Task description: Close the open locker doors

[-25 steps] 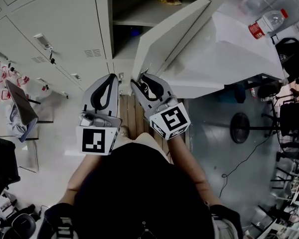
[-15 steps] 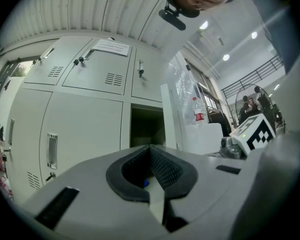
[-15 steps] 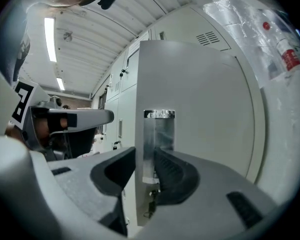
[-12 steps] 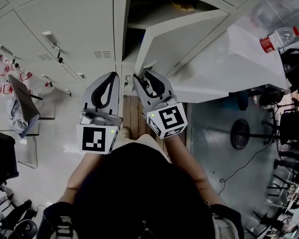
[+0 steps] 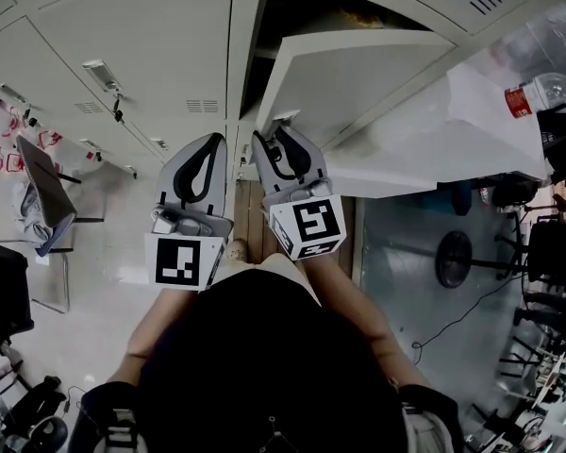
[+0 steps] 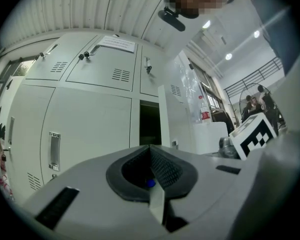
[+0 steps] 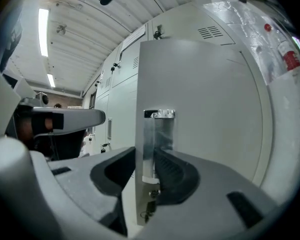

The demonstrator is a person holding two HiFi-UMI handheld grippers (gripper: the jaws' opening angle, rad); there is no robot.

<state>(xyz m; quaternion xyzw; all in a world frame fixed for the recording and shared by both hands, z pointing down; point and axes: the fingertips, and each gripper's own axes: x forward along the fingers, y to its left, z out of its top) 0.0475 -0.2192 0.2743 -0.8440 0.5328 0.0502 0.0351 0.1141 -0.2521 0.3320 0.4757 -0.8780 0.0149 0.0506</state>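
A person (image 5: 264, 366) in dark clothes stands at the bottom of the head view and holds both tools out in front. The left gripper (image 5: 213, 141) has its jaws pressed together with nothing in them. The right gripper (image 5: 272, 136) has its jaws pinching the edge of the open locker door (image 5: 358, 74), right at the shiny metal handle (image 7: 157, 134).

Under the tools runs a strip of wooden floor (image 5: 251, 217). There is shiny grey floor (image 5: 406, 253) on the right, with a dark stool (image 5: 453, 258) on it. A chair (image 5: 38, 201) stands on the left. The door sticks out from a wall of pale lockers (image 5: 151, 55). Past it is a white table (image 5: 453, 121) with a water bottle (image 5: 540, 93) near its far end.

The person's body hides the floor below. The open locker (image 5: 302, 12) is dark inside. Something yellowish sits at the back, too dim to tell what. The top lockers are cut off.

Since a second ago the door's flat face shows wider, the bottle sits further right, and the right gripper's marker cube has turned
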